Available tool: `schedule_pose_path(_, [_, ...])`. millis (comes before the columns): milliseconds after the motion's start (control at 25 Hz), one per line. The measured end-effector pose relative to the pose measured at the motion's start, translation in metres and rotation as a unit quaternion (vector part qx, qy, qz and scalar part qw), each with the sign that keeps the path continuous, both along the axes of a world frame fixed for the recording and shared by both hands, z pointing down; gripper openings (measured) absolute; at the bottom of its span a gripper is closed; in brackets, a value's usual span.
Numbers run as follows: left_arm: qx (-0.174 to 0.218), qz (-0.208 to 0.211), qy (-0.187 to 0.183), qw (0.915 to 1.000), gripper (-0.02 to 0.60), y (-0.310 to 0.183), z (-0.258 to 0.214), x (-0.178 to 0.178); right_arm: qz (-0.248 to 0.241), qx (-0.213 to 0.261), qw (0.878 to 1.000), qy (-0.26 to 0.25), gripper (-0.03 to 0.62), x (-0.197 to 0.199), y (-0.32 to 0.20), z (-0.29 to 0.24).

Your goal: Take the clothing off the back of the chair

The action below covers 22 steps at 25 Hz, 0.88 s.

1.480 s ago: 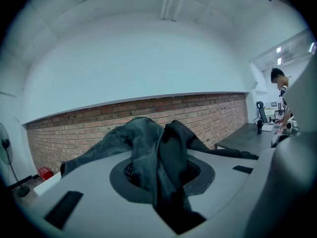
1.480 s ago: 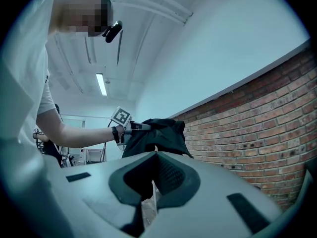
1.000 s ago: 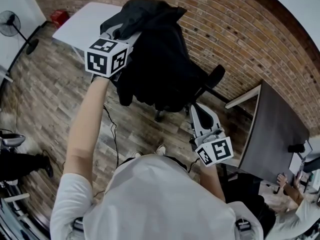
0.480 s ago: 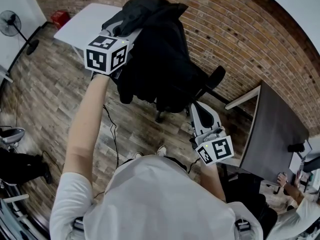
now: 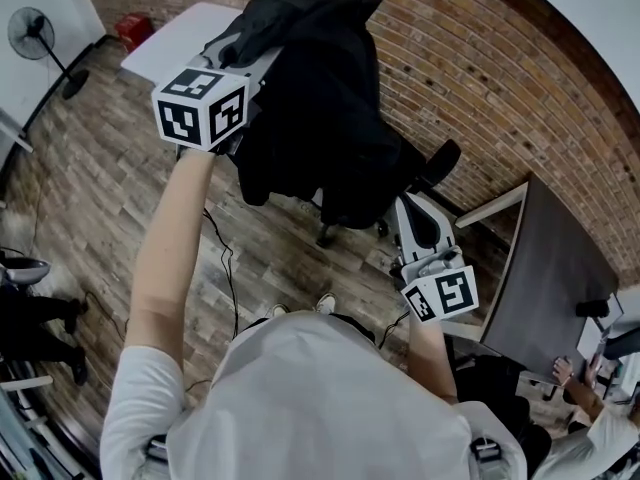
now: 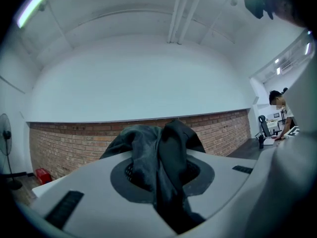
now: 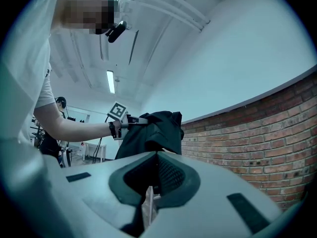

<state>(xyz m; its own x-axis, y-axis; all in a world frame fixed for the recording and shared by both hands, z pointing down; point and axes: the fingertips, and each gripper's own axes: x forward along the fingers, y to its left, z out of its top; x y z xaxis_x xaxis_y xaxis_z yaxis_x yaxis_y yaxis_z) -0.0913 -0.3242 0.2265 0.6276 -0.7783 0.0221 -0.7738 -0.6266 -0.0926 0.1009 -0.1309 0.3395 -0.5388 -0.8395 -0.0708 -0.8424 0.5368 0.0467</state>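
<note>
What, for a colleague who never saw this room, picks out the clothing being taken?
Before the brick wall stands a black office chair. The clothing is the black garment draped over its back, its top pinched in the left gripper; only it hangs limp and crumpled.

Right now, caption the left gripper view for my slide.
Left gripper shut on a bunched fold of black clothing, with a low brick wall behind.

Left claw (image 5: 240,56) high, pinched shut; right claw (image 5: 410,208) lower, jaws together.
</note>
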Motion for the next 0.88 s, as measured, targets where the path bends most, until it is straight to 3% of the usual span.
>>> schedule_pose_path(360, [0.027, -0.023, 0.002, 0.9994, 0.109, 0.013, -0.014, -0.029, 0.000, 0.003, 1.000, 0.008, 0.018, -0.009, -0.011, -0.002])
schedule_pose_path(880, [0.060, -0.070, 0.050, 0.9945, 0.109, 0.060, -0.024, -0.093, 0.029, -0.002, 1.000, 0.011, 0.018, 0.015, -0.020, 0.000])
